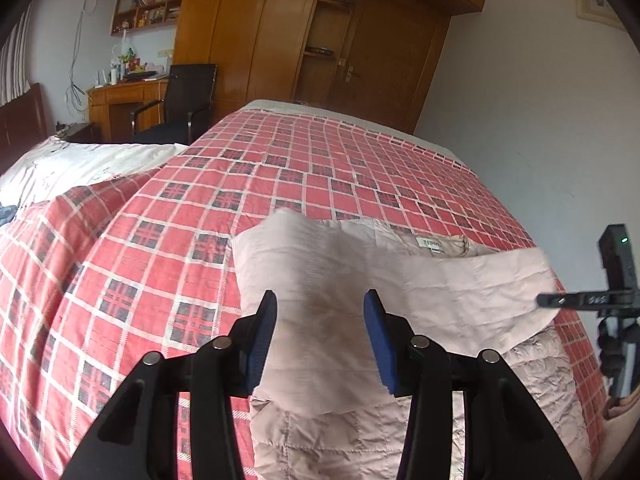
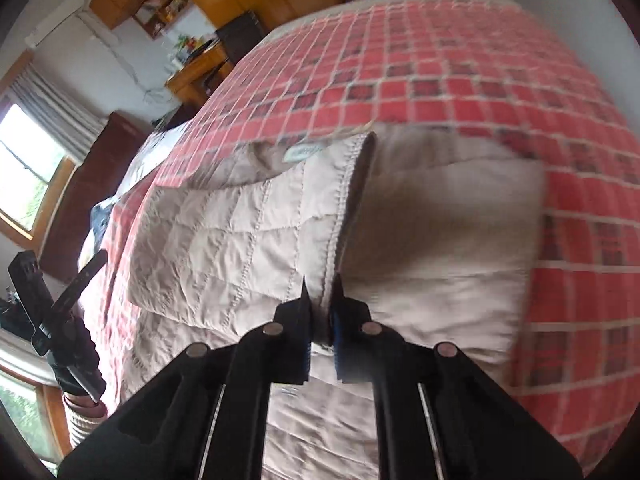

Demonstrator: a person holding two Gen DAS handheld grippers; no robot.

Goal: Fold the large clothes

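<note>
A pale pink quilted jacket (image 1: 460, 288) lies on the red plaid bedspread (image 1: 168, 216), its white neck label (image 1: 430, 246) facing up. My left gripper (image 1: 320, 316) is open, its blue pads wide apart over a smooth folded flap of the jacket. In the right wrist view, my right gripper (image 2: 320, 304) is shut on the jacket's (image 2: 224, 232) stitched front edge, lifting that panel off the lining. The right gripper (image 1: 560, 300) shows at the jacket's right edge in the left wrist view. The left gripper (image 2: 94, 264) shows at the far left in the right wrist view.
The bedspread (image 2: 460, 88) stretches well beyond the jacket. White bedding (image 1: 80, 164) lies at the left. A desk (image 1: 124, 96), a black chair (image 1: 180, 104) and a tall wooden wardrobe (image 1: 260, 28) stand past the bed. A wall (image 1: 540, 92) runs along the right.
</note>
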